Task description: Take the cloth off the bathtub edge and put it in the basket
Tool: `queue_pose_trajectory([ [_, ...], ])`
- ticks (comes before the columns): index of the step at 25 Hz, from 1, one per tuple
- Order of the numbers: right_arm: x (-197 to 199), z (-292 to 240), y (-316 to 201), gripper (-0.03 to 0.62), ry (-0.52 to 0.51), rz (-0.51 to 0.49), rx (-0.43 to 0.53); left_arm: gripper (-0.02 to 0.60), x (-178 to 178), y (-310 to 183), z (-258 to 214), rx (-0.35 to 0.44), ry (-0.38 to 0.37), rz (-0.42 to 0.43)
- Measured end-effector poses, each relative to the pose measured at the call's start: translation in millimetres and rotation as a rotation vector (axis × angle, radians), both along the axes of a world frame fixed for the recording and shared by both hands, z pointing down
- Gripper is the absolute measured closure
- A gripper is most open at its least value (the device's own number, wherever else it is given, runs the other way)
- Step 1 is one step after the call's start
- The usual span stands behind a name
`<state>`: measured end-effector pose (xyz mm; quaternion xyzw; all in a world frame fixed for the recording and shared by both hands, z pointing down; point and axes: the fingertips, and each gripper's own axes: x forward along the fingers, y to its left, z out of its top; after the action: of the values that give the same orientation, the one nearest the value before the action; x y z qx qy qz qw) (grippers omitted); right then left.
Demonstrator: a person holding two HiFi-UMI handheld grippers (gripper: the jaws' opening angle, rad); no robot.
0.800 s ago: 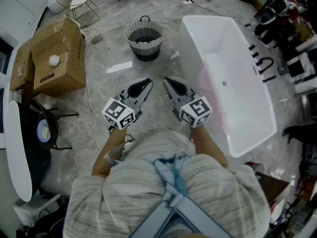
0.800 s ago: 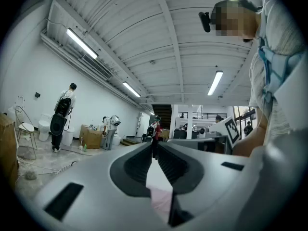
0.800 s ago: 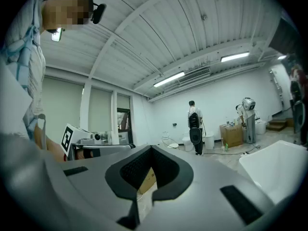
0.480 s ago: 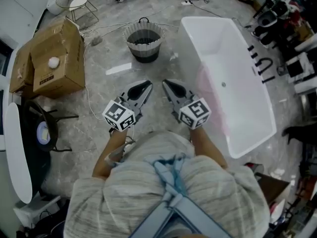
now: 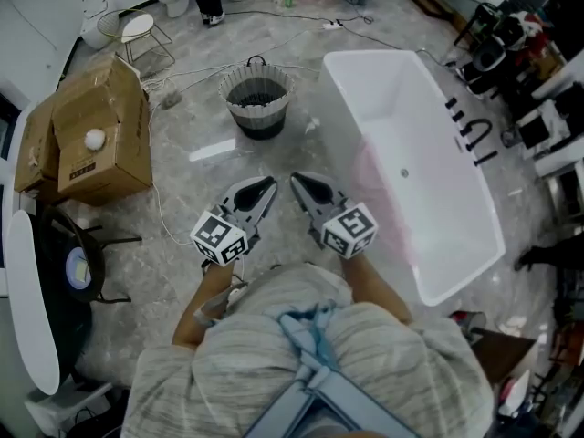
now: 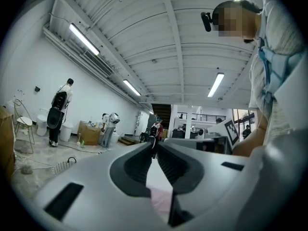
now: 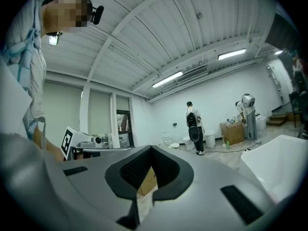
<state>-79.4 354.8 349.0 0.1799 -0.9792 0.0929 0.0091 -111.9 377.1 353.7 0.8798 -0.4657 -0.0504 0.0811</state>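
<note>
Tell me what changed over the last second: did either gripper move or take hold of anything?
Only the view shifted: everything sits slightly lower in the head view, so the head seems to have tipped up. The left gripper and right gripper stay shut and empty, side by side in front of the person. The cloth still lies over the tub edge, and the basket has not moved.

Cardboard box [image 5: 114, 99] near wire stool [image 5: 139, 27]

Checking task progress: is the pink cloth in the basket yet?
No, the pink cloth hangs over the near edge of the bathtub, well apart from the basket.
</note>
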Motion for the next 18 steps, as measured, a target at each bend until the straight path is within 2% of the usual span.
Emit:
queue_pose_trajectory([
  [8,-12,-4,-4,0.592,-0.018,0.005,-0.013,0.555,-9,-5,-6,0.006,-0.010,0.011],
  [18,-17,2,-6,0.592,-0.009,0.017,-0.036,0.555,-20,-8,-5,0.004,0.015,0.012],
])
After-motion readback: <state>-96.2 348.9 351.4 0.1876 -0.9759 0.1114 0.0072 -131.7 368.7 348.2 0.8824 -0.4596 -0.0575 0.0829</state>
